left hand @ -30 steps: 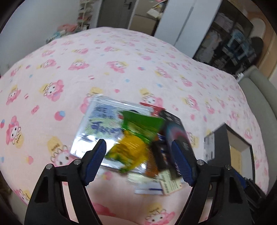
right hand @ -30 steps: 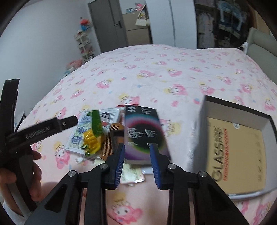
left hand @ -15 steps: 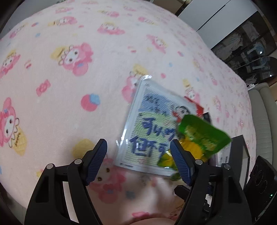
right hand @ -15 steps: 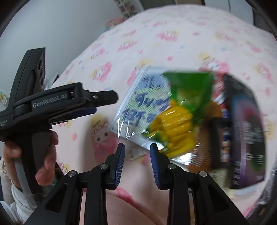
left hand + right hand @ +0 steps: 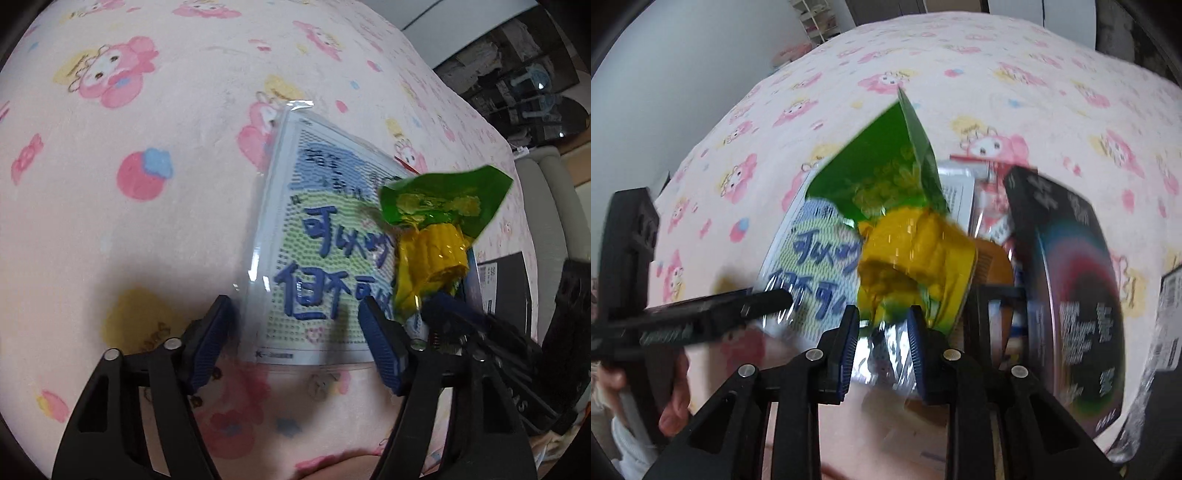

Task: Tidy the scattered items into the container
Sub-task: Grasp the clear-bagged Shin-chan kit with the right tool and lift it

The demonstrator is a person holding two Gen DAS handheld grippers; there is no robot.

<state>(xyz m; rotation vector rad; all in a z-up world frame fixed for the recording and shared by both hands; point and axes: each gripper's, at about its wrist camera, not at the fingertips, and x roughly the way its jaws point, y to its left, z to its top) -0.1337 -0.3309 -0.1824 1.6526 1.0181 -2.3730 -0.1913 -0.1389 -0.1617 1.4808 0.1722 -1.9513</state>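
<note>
The left tongs (image 5: 295,332) stand wide open low in the frame, straddling the lower edge of a flat plastic-sleeved card (image 5: 325,243) that lies on the pink cartoon-print bed (image 5: 129,129); the right tongs (image 5: 882,332) are partly open at lower centre, their blue pads either side of the bottom of a green and yellow snack packet (image 5: 901,229) resting over the card; whether they pinch it I cannot tell; a dark box (image 5: 1071,280) lies at right.
</note>
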